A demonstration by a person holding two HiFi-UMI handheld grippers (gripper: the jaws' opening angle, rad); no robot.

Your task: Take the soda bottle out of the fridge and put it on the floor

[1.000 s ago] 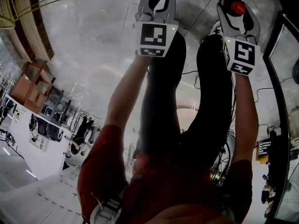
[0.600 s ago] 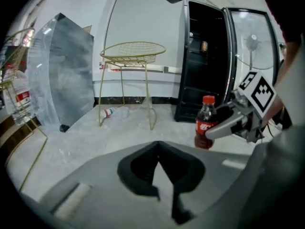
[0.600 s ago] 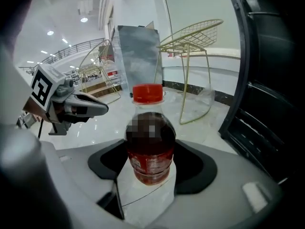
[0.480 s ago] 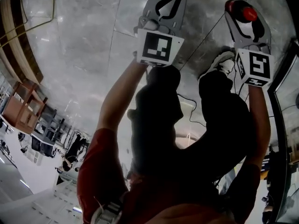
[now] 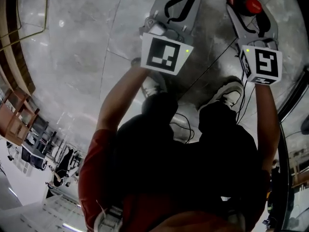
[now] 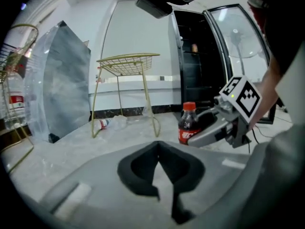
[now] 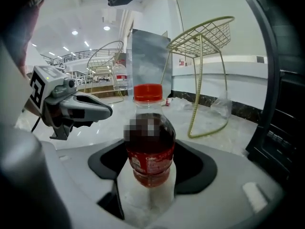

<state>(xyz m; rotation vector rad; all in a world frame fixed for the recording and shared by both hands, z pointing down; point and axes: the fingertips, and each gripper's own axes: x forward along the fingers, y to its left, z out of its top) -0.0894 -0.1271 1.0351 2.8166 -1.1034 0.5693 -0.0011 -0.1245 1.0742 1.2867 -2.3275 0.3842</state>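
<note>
Right claw (image 7: pixel 150 162) clamped on the soda bottle (image 7: pixel 148 142): red cap, dark cola, red label with white script too small to read. Left claw (image 6: pixel 161 147) pinched together, empty. Both over the grey marble floor (image 5: pixel 87 42). Beyond, a black fridge (image 6: pixel 200 56), door open.

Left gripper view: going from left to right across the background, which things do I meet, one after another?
Clear bottle with a red label → grey slab → gold wire stool → soda bottle
</note>
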